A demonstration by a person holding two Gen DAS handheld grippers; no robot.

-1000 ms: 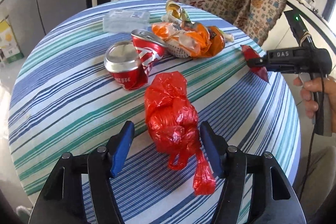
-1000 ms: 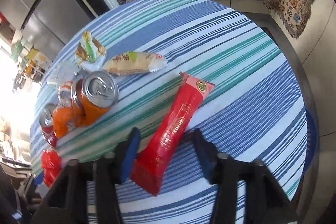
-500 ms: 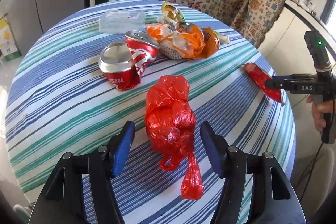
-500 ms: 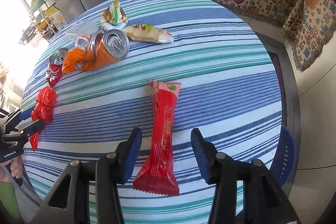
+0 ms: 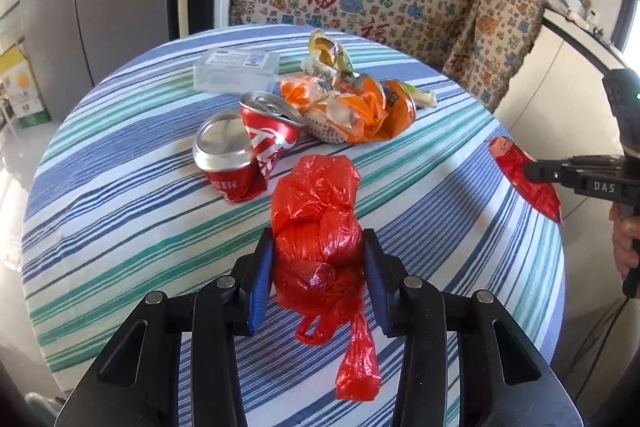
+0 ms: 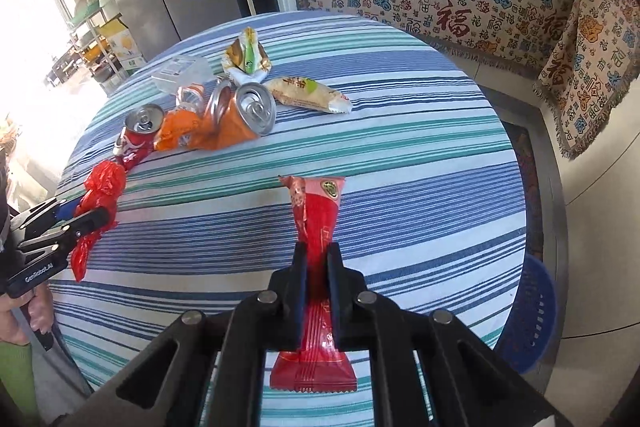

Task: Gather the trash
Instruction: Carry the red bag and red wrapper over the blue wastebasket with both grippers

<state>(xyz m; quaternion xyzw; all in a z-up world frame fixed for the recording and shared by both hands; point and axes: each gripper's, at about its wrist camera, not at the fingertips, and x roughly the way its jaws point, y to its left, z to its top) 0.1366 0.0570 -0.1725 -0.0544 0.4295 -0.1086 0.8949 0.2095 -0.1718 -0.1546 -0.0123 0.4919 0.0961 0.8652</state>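
- Where the round striped table (image 5: 120, 187) nears its front edge, left gripper (image 5: 318, 251) clamped on a knotted red plastic bag (image 5: 316, 211), blue pads (image 5: 262, 267) pressing both sides, bag tail trailing toward the camera.
- Right gripper (image 6: 317, 259) pinched tight on a long red snack wrapper (image 6: 316, 211), wrapper stretching forward over the striped cloth near the table's right edge.
- Beyond the bag, two crushed red cans (image 5: 244, 151) touching each other.
- Behind those, an orange heap of wrappers (image 5: 352, 111), a clear plastic box (image 5: 236, 71), a small crumpled wrapper (image 5: 326, 53).
- Beside the table, on the floor, a blue basket (image 6: 528, 311).
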